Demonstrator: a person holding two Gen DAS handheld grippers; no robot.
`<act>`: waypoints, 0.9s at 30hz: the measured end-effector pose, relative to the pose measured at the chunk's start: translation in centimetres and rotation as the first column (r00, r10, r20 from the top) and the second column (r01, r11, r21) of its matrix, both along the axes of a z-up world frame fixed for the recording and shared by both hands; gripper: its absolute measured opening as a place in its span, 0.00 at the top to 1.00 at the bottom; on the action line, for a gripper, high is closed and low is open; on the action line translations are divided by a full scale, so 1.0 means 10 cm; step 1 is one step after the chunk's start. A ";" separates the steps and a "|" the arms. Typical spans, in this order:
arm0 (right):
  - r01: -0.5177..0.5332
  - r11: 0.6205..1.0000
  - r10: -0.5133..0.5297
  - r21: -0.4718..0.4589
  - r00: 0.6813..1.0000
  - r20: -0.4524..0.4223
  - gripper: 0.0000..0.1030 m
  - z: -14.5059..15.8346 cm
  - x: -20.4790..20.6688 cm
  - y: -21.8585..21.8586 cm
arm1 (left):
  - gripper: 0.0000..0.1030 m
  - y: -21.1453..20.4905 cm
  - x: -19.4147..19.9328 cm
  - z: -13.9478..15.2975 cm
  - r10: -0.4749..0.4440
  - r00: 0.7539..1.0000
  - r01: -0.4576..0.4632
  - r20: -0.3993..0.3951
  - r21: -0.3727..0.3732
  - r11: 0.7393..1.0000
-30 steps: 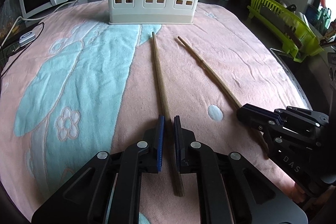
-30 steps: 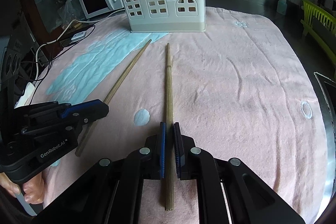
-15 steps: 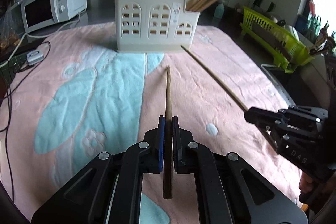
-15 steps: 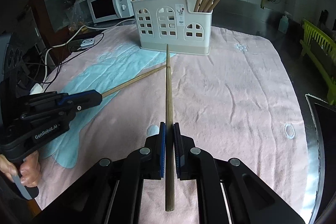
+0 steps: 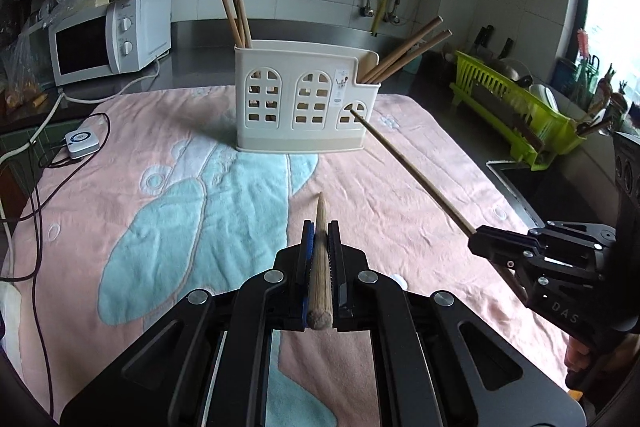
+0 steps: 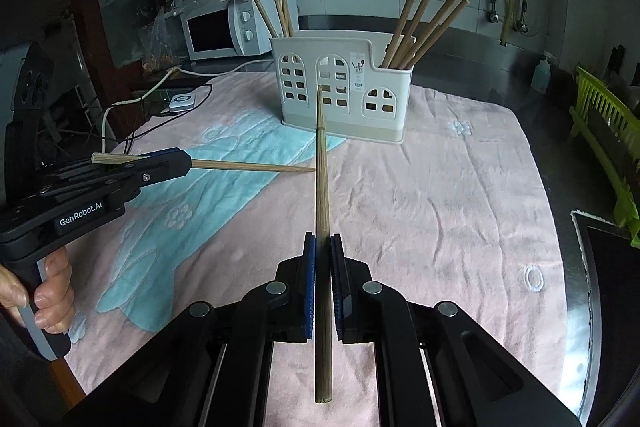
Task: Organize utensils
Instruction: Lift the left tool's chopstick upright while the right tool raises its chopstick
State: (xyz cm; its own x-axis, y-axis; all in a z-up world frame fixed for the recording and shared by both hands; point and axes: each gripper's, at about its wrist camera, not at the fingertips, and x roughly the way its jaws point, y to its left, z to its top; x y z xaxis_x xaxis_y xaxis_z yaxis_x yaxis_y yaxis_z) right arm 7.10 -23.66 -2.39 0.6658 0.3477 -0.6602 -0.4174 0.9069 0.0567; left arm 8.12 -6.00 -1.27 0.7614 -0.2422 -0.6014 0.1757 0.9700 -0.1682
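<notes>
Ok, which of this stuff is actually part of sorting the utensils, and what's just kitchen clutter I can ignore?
Part of the job:
- left gripper, shut on the left chopstick
- right gripper, shut on the right chopstick
- white utensil holder, chopsticks already standing in both ends

Just lying about:
- microwave
- green dish rack
- small white device with cables
- pink towel under everything

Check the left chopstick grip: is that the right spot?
Mostly. The left tongs pinch the chopstick near its thick end, side-on across the shaft, tapered tip forward. The thick end gives the pads more to bite; the tip stays free to enter the holder.
</notes>
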 end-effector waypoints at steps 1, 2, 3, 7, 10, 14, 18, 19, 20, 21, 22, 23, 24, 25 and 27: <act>-0.002 1.000 0.002 -0.004 1.000 0.004 0.93 0.02 0.00 0.00 | 0.95 0.01 0.00 0.02 0.003 1.000 -0.003 0.003 -0.003 1.000; -0.005 1.000 0.005 -0.007 1.000 0.011 0.93 0.04 -0.01 0.00 | 0.95 0.04 0.00 0.06 0.007 1.000 -0.007 0.011 -0.005 1.000; -0.006 1.000 0.006 -0.006 1.000 0.016 0.93 0.07 -0.01 0.00 | 0.95 0.05 0.00 0.09 0.009 1.000 -0.009 0.018 -0.005 1.000; -0.013 1.000 0.013 -0.019 1.000 0.011 0.93 0.06 -0.02 0.00 | 0.95 0.08 0.00 0.22 0.012 0.999 -0.012 0.053 0.003 1.000; -0.018 1.000 0.017 -0.009 0.999 -0.045 0.93 -0.10 0.02 0.02 | 0.95 0.09 -0.01 0.27 0.013 0.998 -0.013 0.067 0.006 1.000; -0.018 1.000 0.017 -0.010 0.996 -0.092 0.93 -0.30 0.05 0.05 | 0.95 0.09 -0.02 0.26 0.012 0.997 -0.013 0.070 0.013 1.000; -0.007 1.000 0.005 -0.015 0.991 -0.136 0.93 -0.49 0.08 0.06 | 0.95 0.11 -0.02 0.23 0.015 0.998 -0.016 0.064 0.012 1.000; -0.003 1.000 0.001 -0.016 0.989 -0.146 0.93 -0.54 0.09 0.06 | 0.95 0.11 -0.02 0.23 0.015 0.998 -0.016 0.064 0.011 1.000; -0.001 1.000 -0.001 -0.017 0.988 -0.152 0.93 -0.57 0.09 0.05 | 0.95 0.11 -0.02 0.23 0.016 0.998 -0.016 0.064 0.012 1.000; 0.002 1.000 -0.004 -0.017 0.987 -0.161 0.93 -0.61 0.10 0.04 | 0.95 0.11 -0.02 0.23 0.015 0.998 -0.016 0.064 0.012 1.000; 0.003 1.000 -0.006 -0.014 0.985 -0.172 0.93 -0.64 0.10 0.04 | 0.95 0.11 -0.02 0.23 0.014 0.998 -0.015 0.064 0.012 1.000; 0.004 1.000 -0.007 -0.013 0.984 -0.177 0.93 -0.67 0.11 0.04 | 0.95 0.11 -0.02 0.23 0.014 0.998 -0.015 0.065 0.013 1.000; 0.006 1.000 -0.009 -0.014 0.983 -0.182 0.93 -0.69 0.10 0.04 | 0.95 0.11 -0.02 0.23 0.014 0.998 -0.015 0.064 0.013 1.000; 0.008 1.000 -0.010 -0.014 0.982 -0.186 0.93 -0.71 0.10 0.03 | 0.95 0.10 -0.02 0.24 0.014 0.998 -0.015 0.064 0.013 1.000; 0.011 1.000 -0.013 -0.010 0.981 -0.194 0.92 -0.74 0.10 0.01 | 0.95 0.11 -0.02 0.23 0.014 0.998 -0.015 0.064 0.014 1.000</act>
